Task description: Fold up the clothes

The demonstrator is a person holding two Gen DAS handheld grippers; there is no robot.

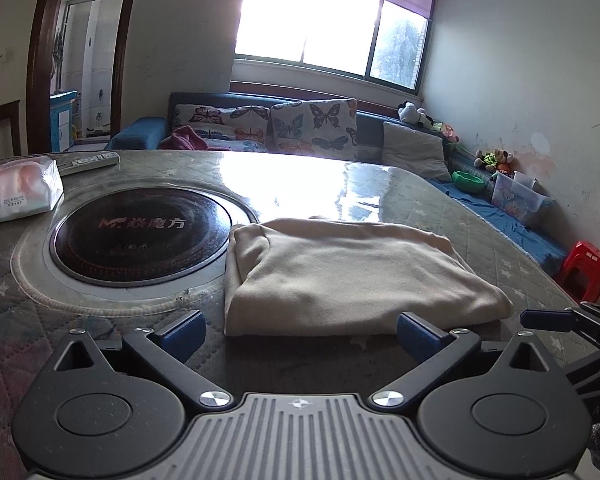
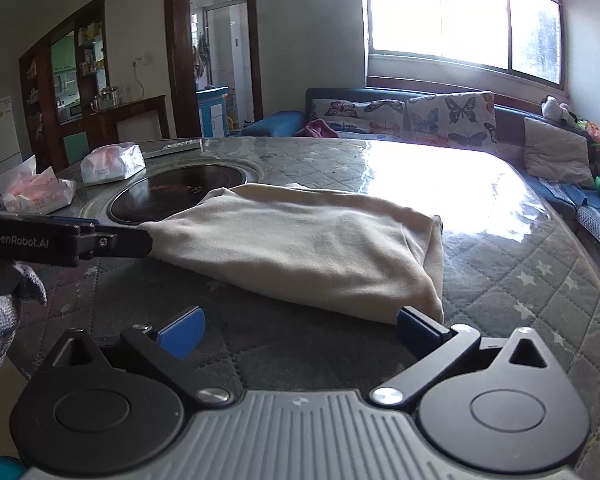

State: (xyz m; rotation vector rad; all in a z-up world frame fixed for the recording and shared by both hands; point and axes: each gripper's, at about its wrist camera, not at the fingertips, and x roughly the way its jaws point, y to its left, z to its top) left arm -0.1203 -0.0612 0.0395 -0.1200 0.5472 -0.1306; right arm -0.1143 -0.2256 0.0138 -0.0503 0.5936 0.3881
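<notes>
A cream garment (image 1: 340, 276) lies folded into a flat rectangle on the quilted table (image 1: 480, 216); it also shows in the right wrist view (image 2: 300, 248). My left gripper (image 1: 300, 336) is open and empty, just in front of the garment's near edge. My right gripper (image 2: 300, 332) is open and empty, at the garment's near right corner. The right gripper also shows at the right edge of the left wrist view (image 1: 560, 320). The left gripper reaches in from the left of the right wrist view (image 2: 100, 242), beside the garment's left corner.
A round black hotplate (image 1: 144, 236) is set into the table left of the garment. Tissue packs (image 1: 20, 192) and a remote (image 1: 88, 162) lie at the far left. A sofa with butterfly cushions (image 1: 312, 124) stands behind. A red stool (image 1: 586, 264) stands at the right.
</notes>
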